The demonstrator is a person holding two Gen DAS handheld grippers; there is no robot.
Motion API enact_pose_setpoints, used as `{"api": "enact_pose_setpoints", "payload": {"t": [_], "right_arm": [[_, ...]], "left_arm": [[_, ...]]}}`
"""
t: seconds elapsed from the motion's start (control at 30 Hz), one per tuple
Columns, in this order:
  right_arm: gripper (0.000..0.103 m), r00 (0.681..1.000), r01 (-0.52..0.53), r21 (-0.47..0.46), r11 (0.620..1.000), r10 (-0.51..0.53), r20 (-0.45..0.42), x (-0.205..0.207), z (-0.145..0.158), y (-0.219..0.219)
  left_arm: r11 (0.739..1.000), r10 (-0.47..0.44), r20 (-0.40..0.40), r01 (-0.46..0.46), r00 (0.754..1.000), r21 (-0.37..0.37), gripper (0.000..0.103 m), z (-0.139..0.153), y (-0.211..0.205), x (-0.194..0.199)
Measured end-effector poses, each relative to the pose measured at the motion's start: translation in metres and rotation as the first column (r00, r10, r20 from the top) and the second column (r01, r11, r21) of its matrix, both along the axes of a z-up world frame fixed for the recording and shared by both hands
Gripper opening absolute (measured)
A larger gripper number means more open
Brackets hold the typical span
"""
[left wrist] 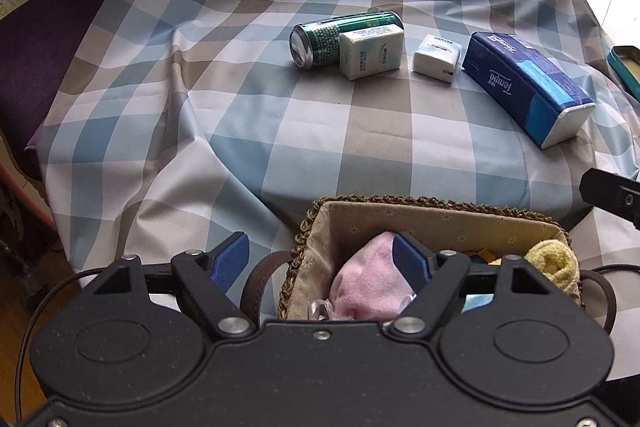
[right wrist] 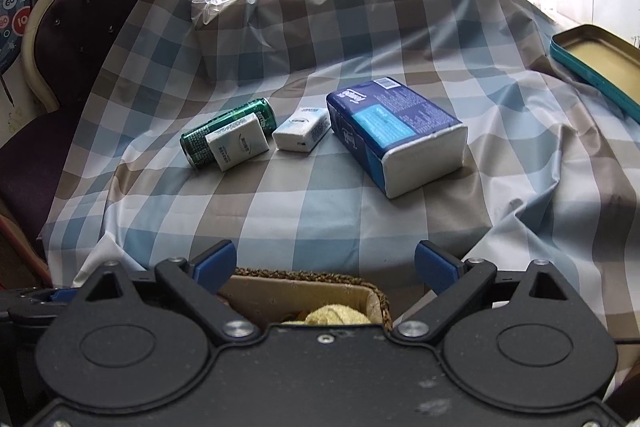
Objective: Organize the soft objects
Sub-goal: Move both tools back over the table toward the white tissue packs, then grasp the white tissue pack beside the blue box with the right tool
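A woven basket [left wrist: 432,207] with a cloth lining stands at the near table edge; it holds a pink soft cloth [left wrist: 368,279] and a yellow towel [left wrist: 554,259]. My left gripper [left wrist: 324,261] is open and empty above the basket's left end. My right gripper [right wrist: 324,265] is open and empty above the basket [right wrist: 376,293], where the yellow towel [right wrist: 336,315] shows. On the checked tablecloth lie a blue tissue pack [left wrist: 528,87] [right wrist: 396,135] and two small white tissue packs [left wrist: 372,53] [left wrist: 436,58], also in the right wrist view [right wrist: 238,141] [right wrist: 302,133].
A green can [left wrist: 320,41] [right wrist: 224,131] lies on its side behind the left white pack. A teal tin lid [right wrist: 596,63] [left wrist: 626,67] sits at the right. A purple chair [right wrist: 76,39] stands at the table's left. Part of the other gripper [left wrist: 612,195] shows at the right edge.
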State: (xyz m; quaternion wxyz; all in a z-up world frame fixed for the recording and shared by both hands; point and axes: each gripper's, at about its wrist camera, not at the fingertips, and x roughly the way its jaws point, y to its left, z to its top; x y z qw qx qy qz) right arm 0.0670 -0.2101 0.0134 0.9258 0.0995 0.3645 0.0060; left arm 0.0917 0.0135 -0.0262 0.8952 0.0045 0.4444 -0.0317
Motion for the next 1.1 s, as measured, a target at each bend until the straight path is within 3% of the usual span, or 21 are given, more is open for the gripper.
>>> {"api": "enact_pose_setpoints", "payload": {"t": [0.33,0.6,0.73,0.87,1.1], "right_arm": [[0.101,0.999,-0.032,-0.057,0.998,0.034,0.031,0.059,0.000,0.003],[0.101,0.977,-0.182,-0.183,0.966,0.198,0.073,0.133,0.001,0.012],[0.101,0.934,-0.322,-0.299,0.898,0.354,0.059,0.176,-0.002,0.025],[0.101,0.865,-0.476,-0.360,0.802,0.500,-0.030,0.219,-0.012,0.039],[0.100,0.775,-0.621,-0.389,0.680,0.606,-0.178,0.275,-0.029,0.049]], "left_arm": [[1.000,-0.014,-0.029,0.014,0.999,-0.003,0.075,-0.005,-0.002,0.046],[1.000,-0.014,-0.047,0.014,0.999,-0.011,0.075,-0.009,-0.003,0.082],[1.000,-0.006,-0.055,0.005,0.998,-0.018,0.075,-0.010,-0.002,0.097],[1.000,-0.001,-0.060,0.000,0.998,-0.018,0.075,-0.011,-0.002,0.107],[1.000,0.006,-0.075,-0.008,0.997,-0.028,0.075,-0.015,0.002,0.119]]}}
